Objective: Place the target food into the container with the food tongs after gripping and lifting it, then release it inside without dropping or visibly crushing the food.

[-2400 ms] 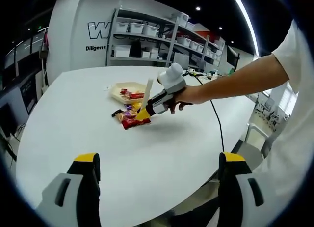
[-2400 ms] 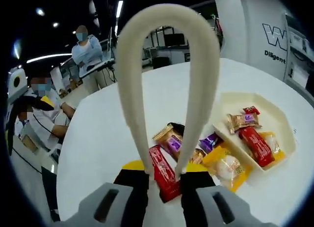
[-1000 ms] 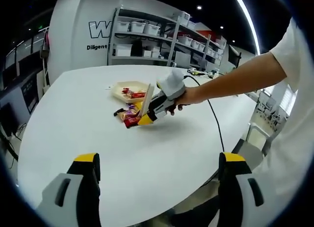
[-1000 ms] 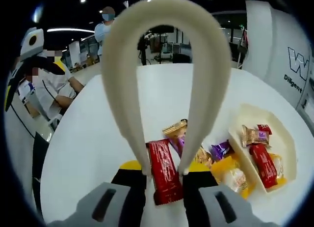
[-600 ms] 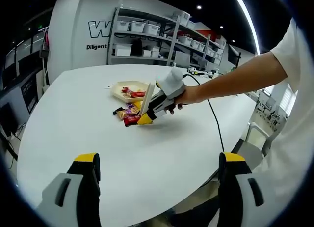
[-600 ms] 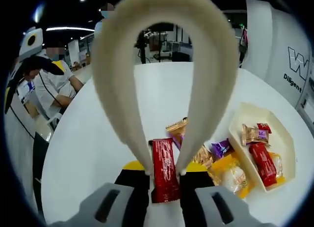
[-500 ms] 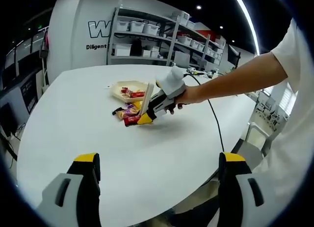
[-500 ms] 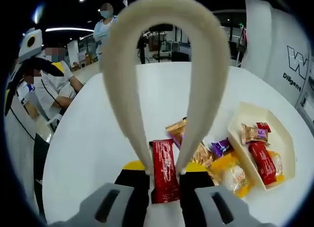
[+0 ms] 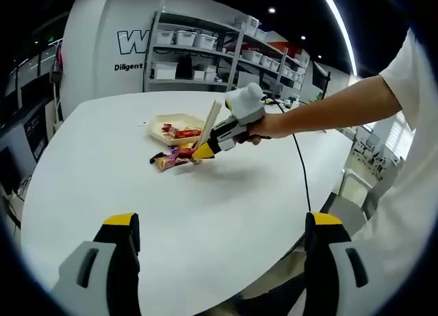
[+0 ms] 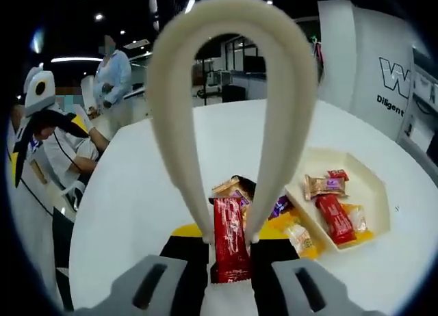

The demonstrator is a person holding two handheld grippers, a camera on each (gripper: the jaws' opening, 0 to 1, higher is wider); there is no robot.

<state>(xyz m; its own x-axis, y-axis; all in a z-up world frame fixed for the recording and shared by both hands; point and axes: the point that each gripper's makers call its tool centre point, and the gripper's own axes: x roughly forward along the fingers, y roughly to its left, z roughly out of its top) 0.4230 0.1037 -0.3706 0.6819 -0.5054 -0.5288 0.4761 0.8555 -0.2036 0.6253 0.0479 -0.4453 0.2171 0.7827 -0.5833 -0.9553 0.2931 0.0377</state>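
Left gripper view first: the left gripper [image 9: 217, 261] sits low over the white table [image 9: 102, 193], jaws spread wide with nothing between them. Across the table a hand [image 9: 263, 126] carries the right gripper [image 9: 203, 152], with the cream food tongs [image 9: 209, 123] rising from it. What the tongs pinch is too small to make out from here. Beside the tips lies a pile of wrapped snacks [image 9: 171, 156], and just beyond it the cream container [image 9: 159, 122] with a few packets inside.

Right gripper view now: the right gripper [image 10: 229, 251] is closed on the two arms of the food tongs [image 10: 229, 29], whose loop arches up through the view. Between the tong tips sits the red snack bar [image 10: 228, 239], squeezed from both sides. Its long axis runs straight away from the camera, far end toward the snack pile [image 10: 239, 191]; its near end is hidden behind the gripper body. Whether it is clear of the table, hard to tell. The container [image 10: 373, 186] lies to the right, holding a red packet [image 10: 335, 218] and a tan one [image 10: 324, 185]. People [image 10: 41, 152] sit at the far left.
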